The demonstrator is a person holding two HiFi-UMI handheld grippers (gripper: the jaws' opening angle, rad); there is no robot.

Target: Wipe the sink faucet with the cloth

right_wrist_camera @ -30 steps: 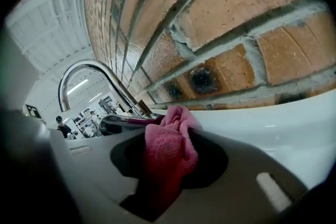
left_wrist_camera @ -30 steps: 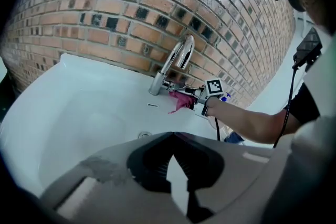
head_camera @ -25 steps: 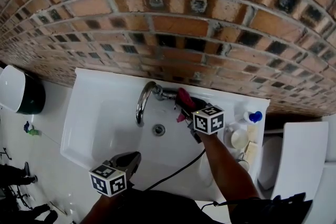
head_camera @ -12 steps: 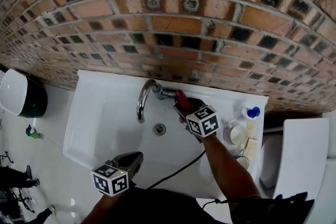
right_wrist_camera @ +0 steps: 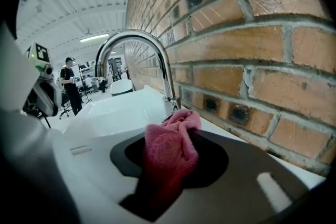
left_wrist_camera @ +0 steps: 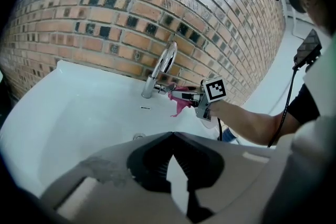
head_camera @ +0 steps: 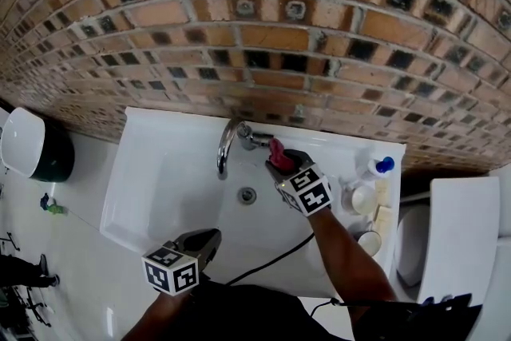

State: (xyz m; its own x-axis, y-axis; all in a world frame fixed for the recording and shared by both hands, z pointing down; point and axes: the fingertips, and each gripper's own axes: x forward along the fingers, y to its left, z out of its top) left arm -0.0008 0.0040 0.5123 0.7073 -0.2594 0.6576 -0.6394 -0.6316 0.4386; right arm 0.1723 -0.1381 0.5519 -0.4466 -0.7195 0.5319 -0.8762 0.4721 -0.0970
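A chrome faucet [head_camera: 227, 144] arches over the white sink [head_camera: 160, 180] below the brick wall. My right gripper [head_camera: 279, 160] is shut on a pink cloth [head_camera: 277, 152], held just right of the faucet's base and handle [head_camera: 254, 140]. In the right gripper view the cloth [right_wrist_camera: 170, 152] fills the jaws, with the faucet [right_wrist_camera: 139, 47] rising right behind it. My left gripper [head_camera: 206, 242] hangs at the sink's front edge, jaws nearly together with nothing between them. From the left gripper view the faucet [left_wrist_camera: 164, 68] and the cloth [left_wrist_camera: 178, 102] show across the basin.
The drain [head_camera: 247, 193] lies in the basin below the spout. On the sink's right ledge stand a blue-capped bottle [head_camera: 375, 169] and small cups [head_camera: 363, 200]. A white and dark bin [head_camera: 32, 144] sits left of the sink; a white toilet [head_camera: 451, 239] at right.
My right gripper with the cloth has shifted slightly left and up toward the faucet base. The left gripper has stayed at the sink's front edge.
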